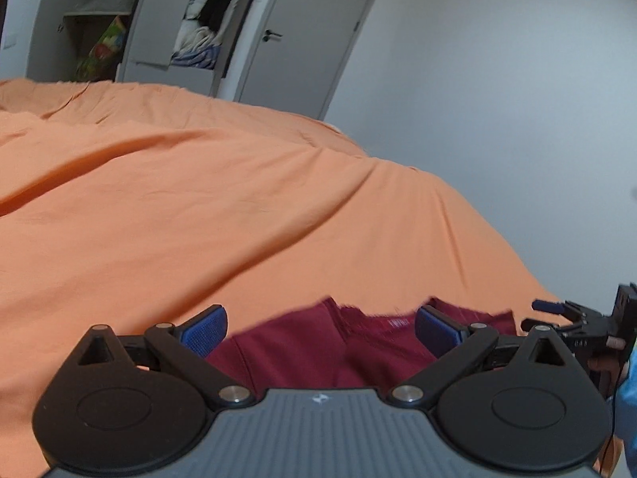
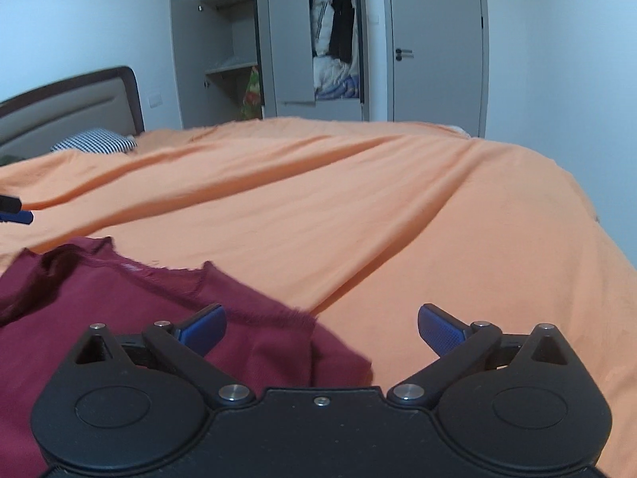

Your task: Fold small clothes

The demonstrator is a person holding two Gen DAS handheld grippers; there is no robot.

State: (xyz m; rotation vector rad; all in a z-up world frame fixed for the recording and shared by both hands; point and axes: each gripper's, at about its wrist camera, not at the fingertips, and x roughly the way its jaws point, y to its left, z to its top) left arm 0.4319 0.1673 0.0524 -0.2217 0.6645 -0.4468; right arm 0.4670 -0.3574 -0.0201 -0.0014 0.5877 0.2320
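While both grippers hang low over the bed, the scene reads as follows.

Garment: a dark red garment (image 2: 131, 310) lies on the orange bedspread (image 2: 358, 207). It is wrinkled, with a frayed, stitched edge turned away from the camera, and a small pale label near that edge.

Garment and left jaws: in the left wrist view the red cloth (image 1: 318, 350) fills the gap between the two blue pads and runs under the gripper body.

Left gripper (image 1: 320, 328): jaws wide open, nothing between the pads is pinched. I cannot tell if the pads touch the cloth.

Garment and right jaws: in the right wrist view the cloth lies under the left pad and reaches about to the middle of the gap. Under the right pad is only bedspread.

Right gripper (image 2: 322, 326): jaws wide open, holding nothing.

Other gripper: the right one (image 1: 573, 318) shows at the right border of the left wrist view, with a bit of a blue sleeve (image 1: 627, 394) behind it.

Beyond the jaws: creased bedspread, then a grey wardrobe (image 2: 278, 40) with open doors and clothes inside, and a closed grey door (image 2: 438, 40).

Far left of right jaws: a padded headboard (image 2: 67, 107) and a striped pillow (image 2: 95, 141).
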